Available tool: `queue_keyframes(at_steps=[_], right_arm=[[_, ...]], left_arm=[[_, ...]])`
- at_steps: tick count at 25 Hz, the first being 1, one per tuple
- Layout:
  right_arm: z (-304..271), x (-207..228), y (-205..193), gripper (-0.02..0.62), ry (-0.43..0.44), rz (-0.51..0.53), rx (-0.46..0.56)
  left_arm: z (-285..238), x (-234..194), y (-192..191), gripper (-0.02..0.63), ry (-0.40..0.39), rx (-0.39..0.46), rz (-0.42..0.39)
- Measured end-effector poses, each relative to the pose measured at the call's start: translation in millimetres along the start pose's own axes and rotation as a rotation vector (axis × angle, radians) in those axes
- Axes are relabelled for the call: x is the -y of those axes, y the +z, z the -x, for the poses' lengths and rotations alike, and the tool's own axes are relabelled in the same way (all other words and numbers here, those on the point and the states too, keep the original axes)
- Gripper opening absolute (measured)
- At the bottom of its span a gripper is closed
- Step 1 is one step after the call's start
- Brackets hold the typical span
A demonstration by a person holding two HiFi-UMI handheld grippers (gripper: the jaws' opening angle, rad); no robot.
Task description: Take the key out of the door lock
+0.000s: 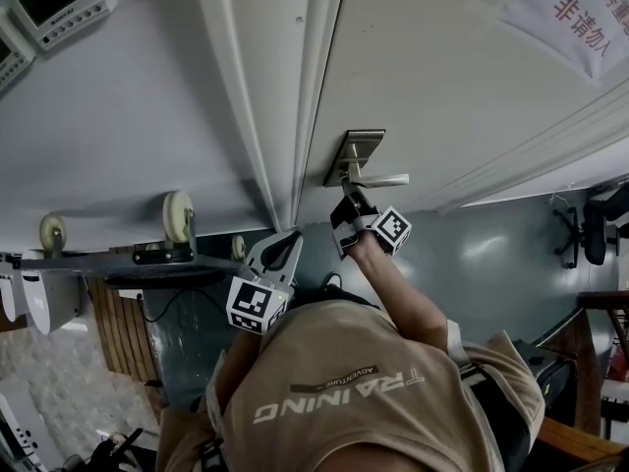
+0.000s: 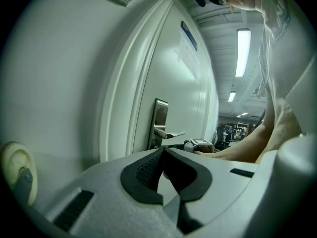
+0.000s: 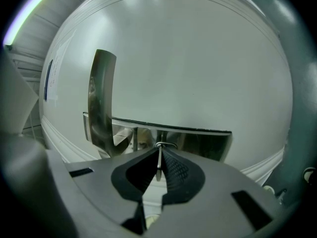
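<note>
A thin metal key [image 3: 158,160] stands edge-on between the black pads of my right gripper [image 3: 158,155], which is shut on it. Right behind it is the shiny lock plate [image 3: 198,143], and the lever handle [image 3: 101,103] is to the left. The jaws hide where the key meets the plate. In the head view the right gripper [image 1: 346,205] is up against the lock plate [image 1: 359,150], just under the handle [image 1: 378,179]. My left gripper [image 1: 285,244] hangs lower left, off the door, shut with nothing in it. From the left gripper [image 2: 163,151] I see the plate [image 2: 159,114] ahead.
The white door carries a paper sign [image 1: 575,8] at upper right. The door frame [image 1: 295,96] runs beside the lock. A wheeled cart [image 1: 179,214] stands left of the door, wall panels [image 1: 59,3] are above it, and an office chair [image 1: 590,229] is far right.
</note>
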State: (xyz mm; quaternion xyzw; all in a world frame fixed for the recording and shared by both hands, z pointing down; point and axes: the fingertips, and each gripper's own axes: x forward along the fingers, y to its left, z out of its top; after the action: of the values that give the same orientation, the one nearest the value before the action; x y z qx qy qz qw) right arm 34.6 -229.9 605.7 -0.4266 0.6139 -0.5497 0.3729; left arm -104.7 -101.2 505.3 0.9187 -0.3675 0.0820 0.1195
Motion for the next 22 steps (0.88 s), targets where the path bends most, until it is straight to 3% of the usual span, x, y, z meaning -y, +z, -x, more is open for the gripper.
queue_keyframes(at_steps=[15,22], right_arm=[[12.9,-2.2,-6.9,0.027,0.021,-0.012,-0.014],[47.8,23.0,2.9,0.027,-0.05,0.03,-0.062]], left_arm=[[-1.9,-1.7,-0.7,0.009,0.021,0.01,0.013],[-7.8,-1.7,-5.9,0.009,0.003,-0.002,0.033]])
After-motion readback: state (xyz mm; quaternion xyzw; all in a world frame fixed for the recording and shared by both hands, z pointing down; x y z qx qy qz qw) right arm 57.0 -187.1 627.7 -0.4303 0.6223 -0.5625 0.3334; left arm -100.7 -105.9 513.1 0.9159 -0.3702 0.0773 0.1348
